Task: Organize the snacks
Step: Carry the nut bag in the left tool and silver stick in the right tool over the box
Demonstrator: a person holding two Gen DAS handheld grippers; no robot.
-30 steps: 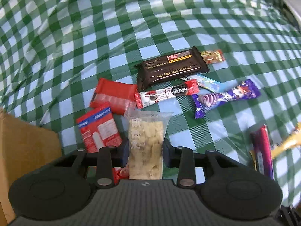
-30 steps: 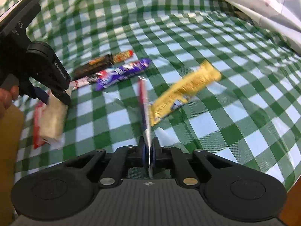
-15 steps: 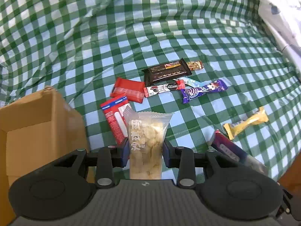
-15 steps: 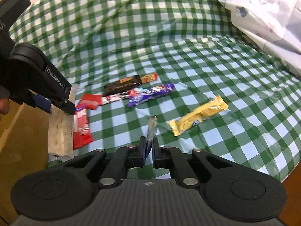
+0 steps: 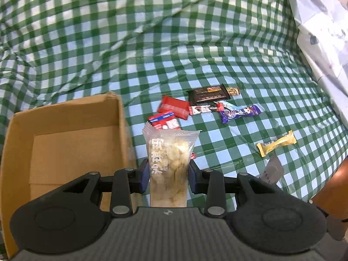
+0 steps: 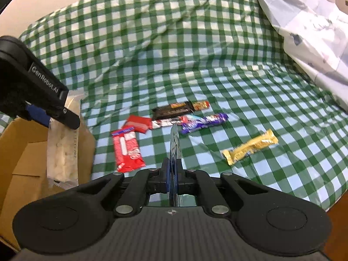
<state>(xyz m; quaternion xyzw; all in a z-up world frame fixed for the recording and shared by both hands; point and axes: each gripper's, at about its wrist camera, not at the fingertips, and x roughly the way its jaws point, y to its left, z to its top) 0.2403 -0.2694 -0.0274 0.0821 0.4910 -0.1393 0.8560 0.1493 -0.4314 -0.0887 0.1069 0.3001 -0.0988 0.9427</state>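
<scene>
- Left tool [image 5: 168,177] clamped on a clear crinkly plastic snack pack [image 5: 168,163] full of pale lumpy pieces, white lettering down the front; long axis straight out along the fingers, sealed zigzag end pointing away.
- Same pack [image 6: 63,139] from the right wrist view: hanging long-ways below the left tool, just over the near wall of the cardboard box [image 6: 19,163].
- Cardboard box [image 5: 65,134]: plain brown, matte, open top, flat bare bottom, sitting left of the pack.
- Right tool [image 6: 173,177] pinched tight on a thin foil wrapper [image 6: 174,145], seen edge-on, shiny bluish, long axis pointing forward and up.
- Loose on the tabletop, on a wrinkly glossy green-and-white check cloth [image 5: 152,43]: glossy gold bar [image 6: 250,146] off by itself, lying diagonal; purple bar [image 6: 204,120], black bar [image 6: 173,109] and a slim red-white stick [image 6: 165,122] bunched together; two flat red packs [image 6: 128,149] beside them, near the box.
- Crumpled pale printed sheet [image 5: 322,32] at the right edge.
</scene>
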